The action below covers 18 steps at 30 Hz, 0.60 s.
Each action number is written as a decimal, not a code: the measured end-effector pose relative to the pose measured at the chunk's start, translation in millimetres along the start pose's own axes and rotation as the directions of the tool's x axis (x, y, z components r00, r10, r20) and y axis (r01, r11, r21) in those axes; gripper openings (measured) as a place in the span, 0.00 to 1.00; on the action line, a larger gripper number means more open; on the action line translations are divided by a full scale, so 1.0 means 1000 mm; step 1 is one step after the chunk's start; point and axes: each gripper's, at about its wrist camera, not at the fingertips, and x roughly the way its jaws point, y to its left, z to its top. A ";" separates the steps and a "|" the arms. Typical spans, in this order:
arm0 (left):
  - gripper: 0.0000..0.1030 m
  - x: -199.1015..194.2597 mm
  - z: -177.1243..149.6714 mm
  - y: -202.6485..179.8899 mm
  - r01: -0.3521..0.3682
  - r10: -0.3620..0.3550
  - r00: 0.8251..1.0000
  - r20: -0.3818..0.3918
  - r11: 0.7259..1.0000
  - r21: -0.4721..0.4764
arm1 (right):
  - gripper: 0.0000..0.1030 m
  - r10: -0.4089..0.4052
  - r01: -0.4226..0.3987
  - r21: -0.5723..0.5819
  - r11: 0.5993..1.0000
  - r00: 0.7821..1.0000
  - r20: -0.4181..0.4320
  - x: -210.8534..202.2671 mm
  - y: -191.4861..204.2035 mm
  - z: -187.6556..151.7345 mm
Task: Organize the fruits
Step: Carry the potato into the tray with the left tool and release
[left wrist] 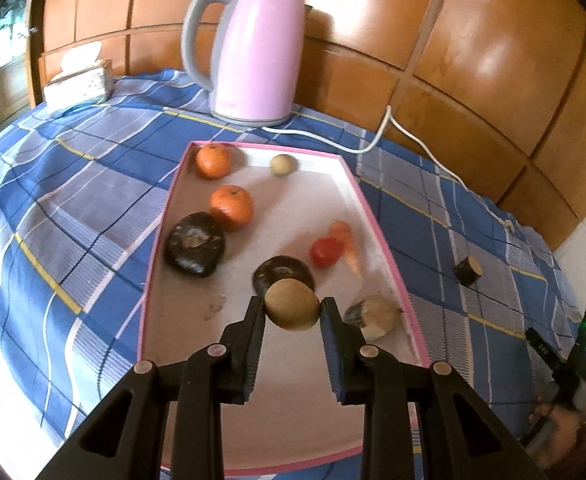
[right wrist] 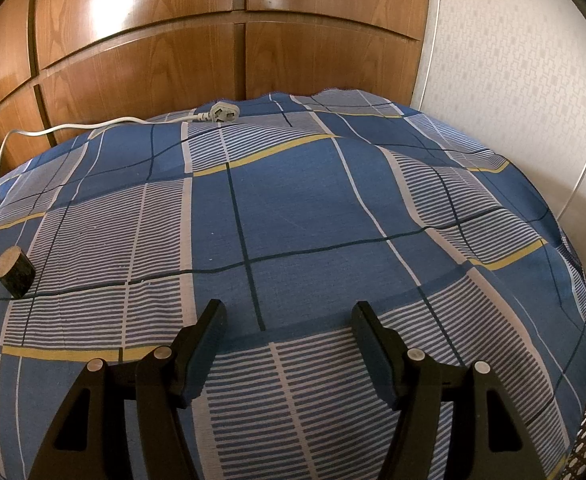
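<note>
My left gripper (left wrist: 292,303) is shut on a round tan fruit (left wrist: 292,310) and holds it above the near half of a pink-rimmed white tray (left wrist: 367,204). In the tray lie two oranges (left wrist: 231,206), a small pale fruit (left wrist: 283,164), two dark lumpy fruits (left wrist: 195,245), a red tomato (left wrist: 325,252), a carrot (left wrist: 347,240) and a pale cut piece (left wrist: 375,315). A short dark cut piece (right wrist: 15,271) lies on the cloth, right of the tray and far left of my right gripper (right wrist: 289,312), which hovers open over bare cloth.
A pink electric kettle (left wrist: 253,52) stands behind the tray, its white cord and plug (right wrist: 223,113) running along the wooden wall. A tissue box (left wrist: 79,82) sits far left. The blue checked cloth (right wrist: 293,208) covers the table. The table edge drops off at the right by a pale wall.
</note>
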 end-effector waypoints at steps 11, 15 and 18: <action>0.28 -0.001 -0.011 0.037 -0.069 0.068 0.998 -0.013 0.995 -0.070 | 0.65 0.000 0.000 0.000 1.000 1.000 0.000 0.000 0.000 0.000; 0.28 0.003 -0.012 0.048 -0.088 0.086 0.996 -0.021 0.992 -0.090 | 0.65 0.000 0.000 -0.001 1.000 1.000 0.000 0.000 0.000 0.000; 0.28 0.007 -0.010 0.049 -0.092 0.091 0.996 -0.022 0.992 -0.082 | 0.65 0.000 0.000 -0.001 1.000 1.000 0.000 0.001 0.000 0.000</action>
